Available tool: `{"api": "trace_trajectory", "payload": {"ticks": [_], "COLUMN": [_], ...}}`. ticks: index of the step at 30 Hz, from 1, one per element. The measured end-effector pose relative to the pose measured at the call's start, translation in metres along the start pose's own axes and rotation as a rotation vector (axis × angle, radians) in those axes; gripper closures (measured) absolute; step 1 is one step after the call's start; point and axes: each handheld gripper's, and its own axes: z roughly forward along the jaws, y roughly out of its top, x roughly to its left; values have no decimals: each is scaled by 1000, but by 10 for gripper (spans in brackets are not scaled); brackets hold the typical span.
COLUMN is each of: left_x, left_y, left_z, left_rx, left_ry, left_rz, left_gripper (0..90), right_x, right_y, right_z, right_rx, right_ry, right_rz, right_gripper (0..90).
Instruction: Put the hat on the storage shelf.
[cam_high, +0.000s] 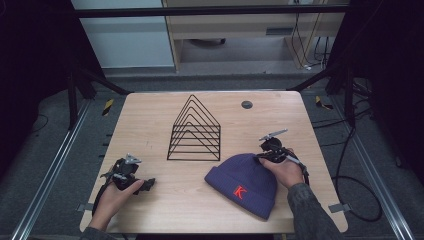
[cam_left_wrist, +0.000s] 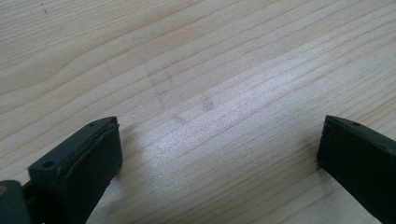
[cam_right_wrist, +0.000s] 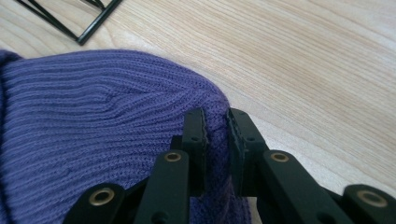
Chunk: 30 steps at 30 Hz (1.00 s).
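Left gripper (cam_high: 145, 185) resting near table's (cam_high: 150, 120) left edge, jaws gaping; right gripper (cam_right_wrist: 217, 135) pinching beanie (cam_high: 245, 182) at table's right.

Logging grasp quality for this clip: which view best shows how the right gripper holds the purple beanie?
The right gripper view: the right gripper has its jaws nearly closed, pinching a fold of ribbed knit at the purple beanie's edge. The high view shows the whole beanie with that gripper at its top edge, but the contact is too small to judge. The left gripper view faces bare table.
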Motion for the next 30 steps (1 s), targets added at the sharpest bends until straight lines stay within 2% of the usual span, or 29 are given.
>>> {"api": "trace_trajectory", "payload": {"ticks": [7,16,18,20,24,30], "left_x": [0,0,0,0,0,0], "left_y": [0,0,0,0,0,0], "left_z": [0,0,0,0,0,0], "left_rx": [0,-1,-1,-1,-2,-1], "left_ry": [-1,-1,-1,-2,-2,-2], "left_rz": [3,5,5,5,6,7], "left_gripper": [0,0,0,0,0,0], "right_x": [10,36,45,48,61,72], "right_y": [2,13,17,18,25,31], "right_z": [-24,-71,-81,-84,-98,-107], "right_rx": [-63,-173,-185,-187,-208,-224], "right_ry": [7,52,64,65,86,109], "right_rz": [-42,-147,-178,-189,-228,-261], "right_gripper": [793,798,798,798,800,803]}}
